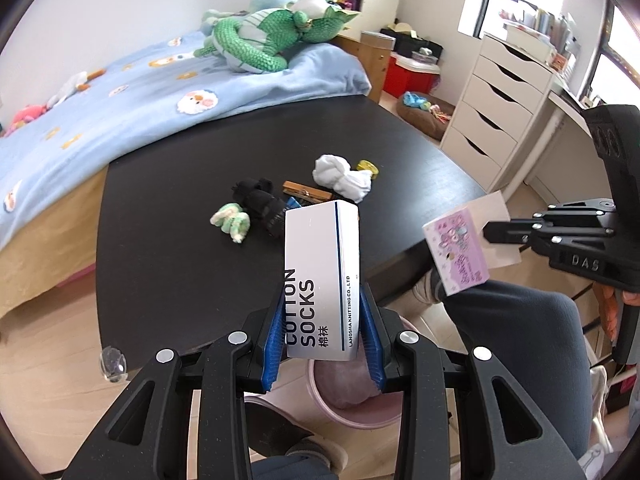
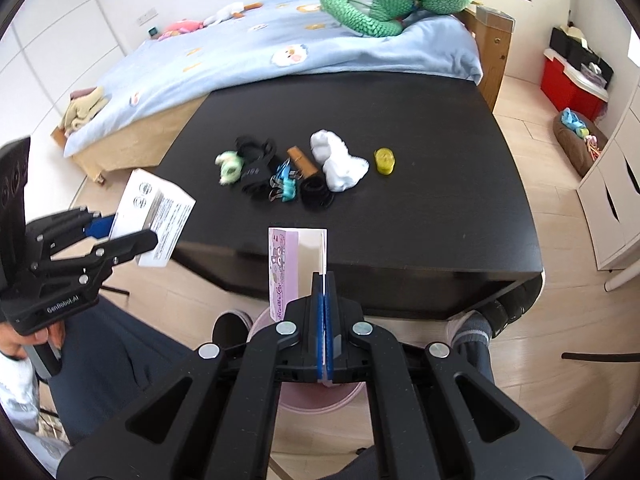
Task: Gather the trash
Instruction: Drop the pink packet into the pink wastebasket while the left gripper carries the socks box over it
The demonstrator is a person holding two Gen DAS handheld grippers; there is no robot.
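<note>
A bedroom: a black table (image 2: 400, 216) stands against a bed with a blue duvet (image 2: 256, 60) and a green plush dragon (image 2: 384, 0). Socks, clips and a yellow tape roll (image 2: 385, 161) lie in a row on the tabletop. The left gripper (image 1: 322, 320) tilts steeply downward near the table's edge, its blue pads clamped on the sides of a white cotton socks box (image 1: 320, 280) that stands upright between them. The right gripper (image 2: 324, 292), likewise angled down, has its jaws pressed together, pinching the white flap of a small pink carton (image 2: 285, 268). Both boxes hang above a pink bin (image 2: 320, 396) on the wooden floor, by the person's trousered legs.
</note>
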